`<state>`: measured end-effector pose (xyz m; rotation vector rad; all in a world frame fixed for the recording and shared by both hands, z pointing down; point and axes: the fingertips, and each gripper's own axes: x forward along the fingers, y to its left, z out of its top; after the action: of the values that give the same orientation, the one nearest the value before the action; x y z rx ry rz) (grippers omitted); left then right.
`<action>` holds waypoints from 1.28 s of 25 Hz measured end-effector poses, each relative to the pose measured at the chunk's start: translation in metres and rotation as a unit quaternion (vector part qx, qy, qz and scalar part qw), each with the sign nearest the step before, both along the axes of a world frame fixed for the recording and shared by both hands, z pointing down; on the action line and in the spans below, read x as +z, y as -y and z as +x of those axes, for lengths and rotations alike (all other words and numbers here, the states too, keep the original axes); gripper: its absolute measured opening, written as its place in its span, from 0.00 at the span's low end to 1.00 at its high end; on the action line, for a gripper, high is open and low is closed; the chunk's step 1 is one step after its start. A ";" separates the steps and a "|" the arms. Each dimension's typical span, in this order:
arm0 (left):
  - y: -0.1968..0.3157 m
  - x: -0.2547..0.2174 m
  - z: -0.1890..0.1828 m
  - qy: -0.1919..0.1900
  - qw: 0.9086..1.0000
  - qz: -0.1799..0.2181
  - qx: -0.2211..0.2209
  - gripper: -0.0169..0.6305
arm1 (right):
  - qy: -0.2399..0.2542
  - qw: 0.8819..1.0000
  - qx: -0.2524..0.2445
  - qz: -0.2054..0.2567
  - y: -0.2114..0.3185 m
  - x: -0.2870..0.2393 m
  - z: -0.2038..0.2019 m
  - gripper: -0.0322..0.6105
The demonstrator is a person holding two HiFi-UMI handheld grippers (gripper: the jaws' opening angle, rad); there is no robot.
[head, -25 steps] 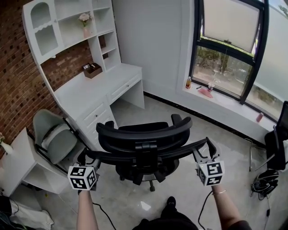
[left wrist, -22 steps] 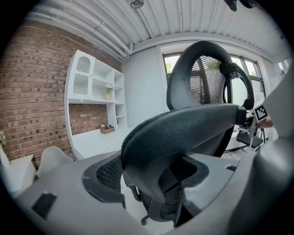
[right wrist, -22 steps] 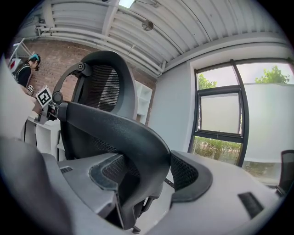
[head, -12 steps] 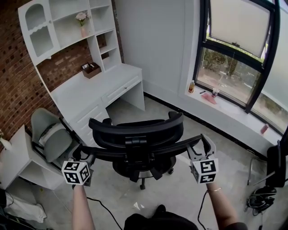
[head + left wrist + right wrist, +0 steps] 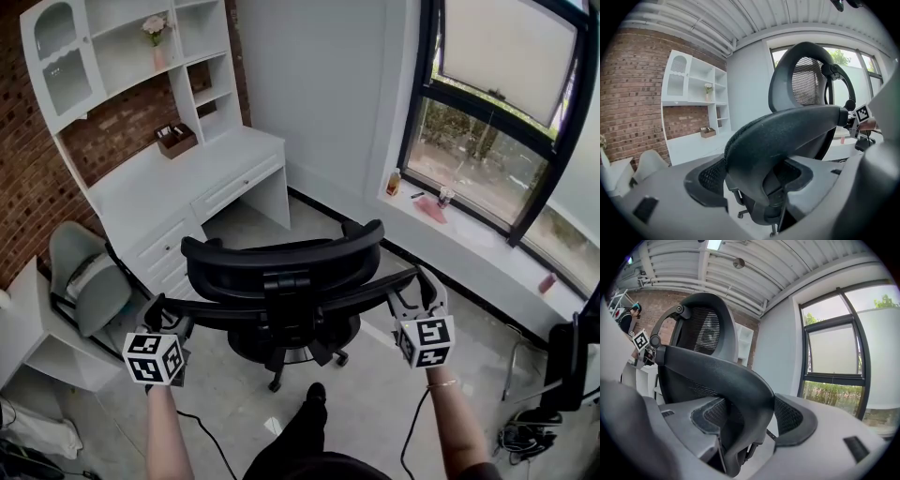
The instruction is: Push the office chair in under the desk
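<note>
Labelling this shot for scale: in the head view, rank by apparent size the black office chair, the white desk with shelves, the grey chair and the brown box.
1. white desk with shelves
2. black office chair, helped by being nearest the camera
3. grey chair
4. brown box, clearly smallest

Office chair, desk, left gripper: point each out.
office chair (image 5: pixel 281 255), head view, top rail of the backrest.
desk (image 5: pixel 173 178), head view, bare white desktop.
left gripper (image 5: pixel 167 317), head view, midway between its jaws, which are clamped on the chair's back frame.
</note>
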<state>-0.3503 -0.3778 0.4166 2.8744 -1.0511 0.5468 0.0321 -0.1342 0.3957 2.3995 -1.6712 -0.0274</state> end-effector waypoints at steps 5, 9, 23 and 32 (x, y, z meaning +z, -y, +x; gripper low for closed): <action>0.007 0.004 0.043 -0.006 1.000 0.009 -0.007 0.48 | 0.000 1.000 -0.014 0.001 0.019 0.005 0.050 0.46; 0.015 0.004 0.082 -0.011 1.000 0.014 -0.014 0.48 | 0.001 1.000 -0.028 -0.003 0.038 0.006 0.095 0.46; 0.013 0.003 0.205 -0.008 0.997 0.003 -0.083 0.48 | 0.006 0.995 -0.097 0.009 0.104 0.003 0.249 0.47; -0.005 0.009 0.284 -0.012 0.981 0.000 -0.193 0.48 | -0.001 0.979 -0.203 0.009 0.159 0.007 0.350 0.47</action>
<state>-0.0661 -0.3726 0.4257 2.5637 -1.5480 0.4808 0.3824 -0.2937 0.4032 2.0261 -2.1368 -0.1093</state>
